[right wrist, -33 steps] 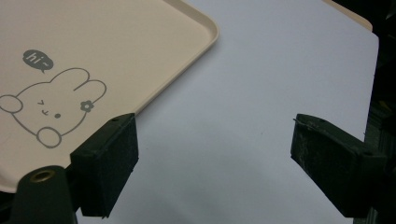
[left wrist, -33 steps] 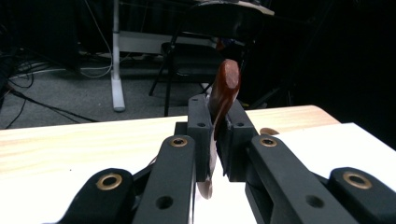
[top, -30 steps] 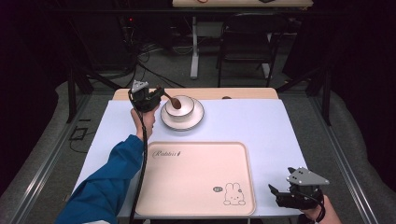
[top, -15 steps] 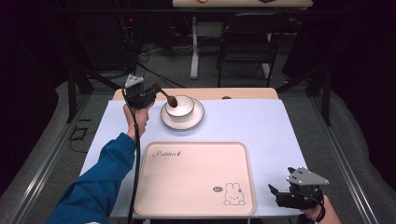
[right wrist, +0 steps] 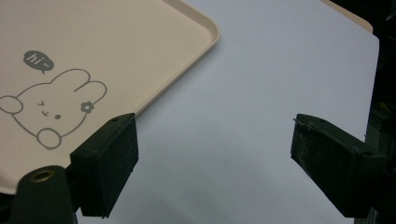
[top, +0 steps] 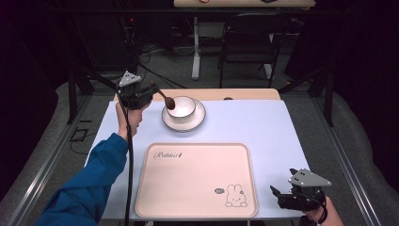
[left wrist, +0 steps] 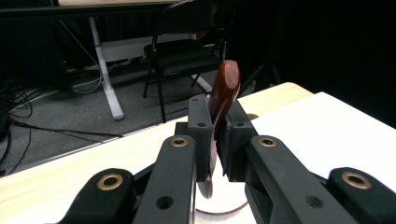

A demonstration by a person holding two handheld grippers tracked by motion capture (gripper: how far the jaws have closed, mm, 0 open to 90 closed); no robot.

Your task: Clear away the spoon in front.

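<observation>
**Spoon raised over the bowl**

Compared with a second ago, the left hand-held gripper [top: 151, 89] is raised higher and drawn back, and the spoon [top: 165, 98] now slants down over the bowl's [top: 179, 107] near rim. The spoon's handle [left wrist: 223, 88] is clamped between closed jaws. The bowl sits on a plate [top: 195, 122] on the surface [top: 263, 127]. The right hand-held gripper [top: 283, 194] is held wide open and empty beside the tray [top: 188, 186].

spoon [left wrist: 224, 88]: glossy reddish wood | tray [top: 197, 188]: matt plastic (smooth) | bowl [top: 181, 107]: glazed white
</observation>
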